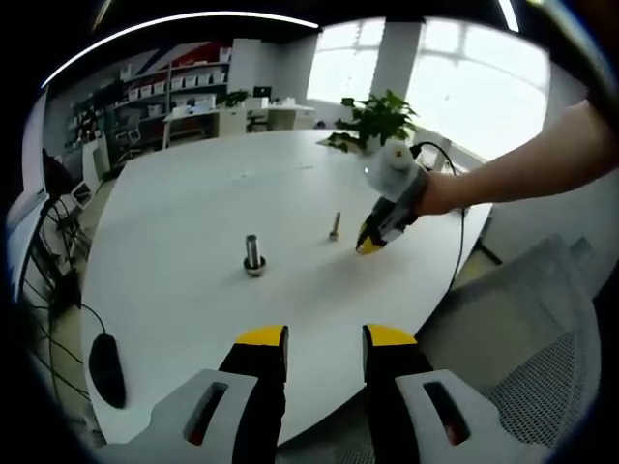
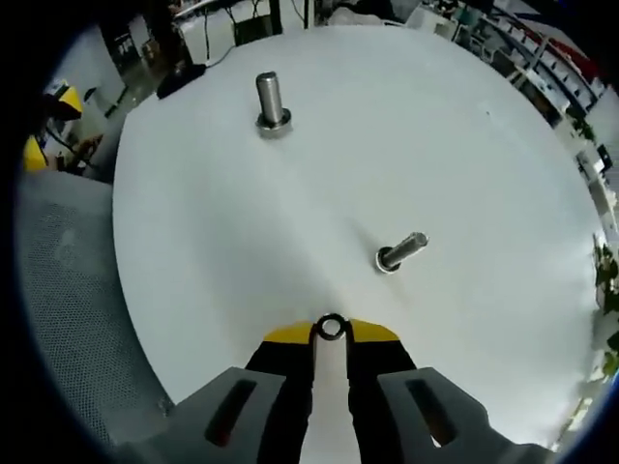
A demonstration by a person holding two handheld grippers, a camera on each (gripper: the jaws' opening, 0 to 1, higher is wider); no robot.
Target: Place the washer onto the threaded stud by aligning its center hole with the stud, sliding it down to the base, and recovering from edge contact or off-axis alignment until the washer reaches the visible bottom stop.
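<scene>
Two studs stand on the white table [image 2: 464, 174]: a thick stud [image 2: 272, 100] at 12 o'clock in the right gripper view, with a ring at its base, and a thin stud [image 2: 400, 252] at 2 o'clock from the right gripper [image 2: 331, 332]. That gripper's jaws are narrow, pinching the washer [image 2: 331, 327] at their tips, above the table and short of the thin stud. Left gripper [image 1: 324, 336] jaws stand apart, holding nothing. No containers are in view.
</scene>
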